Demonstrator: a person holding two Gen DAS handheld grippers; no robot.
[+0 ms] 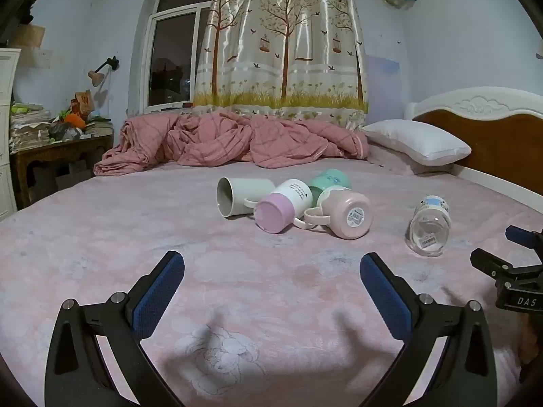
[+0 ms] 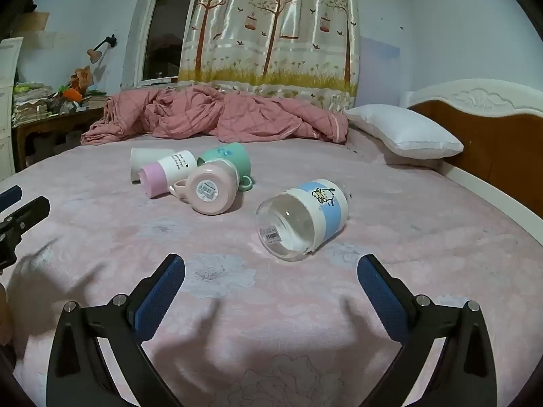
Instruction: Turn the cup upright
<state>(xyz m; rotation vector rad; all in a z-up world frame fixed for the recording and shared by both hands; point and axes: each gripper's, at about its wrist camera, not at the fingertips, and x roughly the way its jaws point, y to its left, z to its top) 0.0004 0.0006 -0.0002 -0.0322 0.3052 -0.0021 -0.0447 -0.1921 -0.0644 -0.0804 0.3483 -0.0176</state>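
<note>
Both the left hand-held gripper (image 1: 272,266) and right hand-held gripper (image 2: 271,268) hover released above toppled cups (image 2: 302,218) on the bed (image 2: 424,210)

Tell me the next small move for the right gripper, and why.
Probably ease the right gripper forward and slightly right, toward the glass cup. That cup lies on its side on the bed, apart from the four clustered mugs, base toward the camera, just ahead of the open jaws. Both grippers are empty, and this cup is the nearest one to grasp.
</note>
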